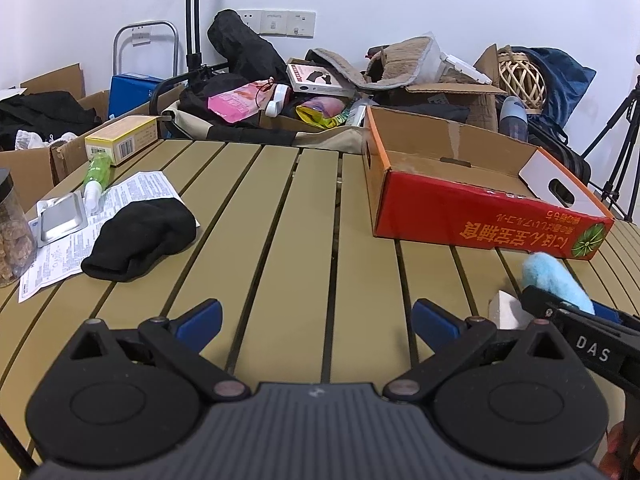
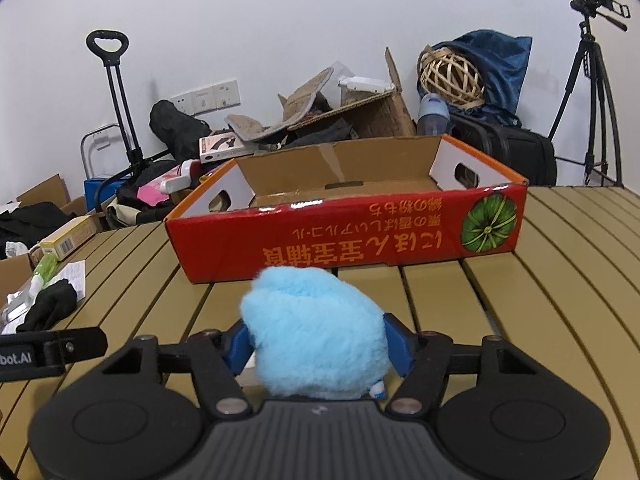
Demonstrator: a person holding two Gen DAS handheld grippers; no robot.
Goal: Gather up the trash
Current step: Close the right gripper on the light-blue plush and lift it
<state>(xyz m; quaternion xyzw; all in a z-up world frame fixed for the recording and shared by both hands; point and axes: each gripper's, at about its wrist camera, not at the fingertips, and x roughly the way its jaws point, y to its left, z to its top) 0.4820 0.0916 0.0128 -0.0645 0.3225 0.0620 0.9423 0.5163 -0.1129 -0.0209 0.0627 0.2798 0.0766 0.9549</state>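
Note:
My right gripper (image 2: 318, 346) is shut on a fluffy light-blue ball (image 2: 316, 328), held just above the slatted table in front of the red cardboard box (image 2: 348, 236). The ball (image 1: 556, 280) and the right gripper (image 1: 568, 312) also show at the right of the left wrist view, near the box (image 1: 480, 216). My left gripper (image 1: 316, 322) is open and empty over the table's middle. A black sock (image 1: 140, 238), a printed leaflet (image 1: 132, 192), a blister pack (image 1: 62, 216), a green tube (image 1: 96, 174) and a yellow carton (image 1: 122, 138) lie at the left.
A jar (image 1: 12, 228) stands at the far left edge. A white scrap (image 1: 506, 310) lies by the right gripper. Behind the table (image 1: 280, 216) are cardboard boxes, bags, a trolley (image 2: 116, 100) and a tripod (image 2: 592, 92).

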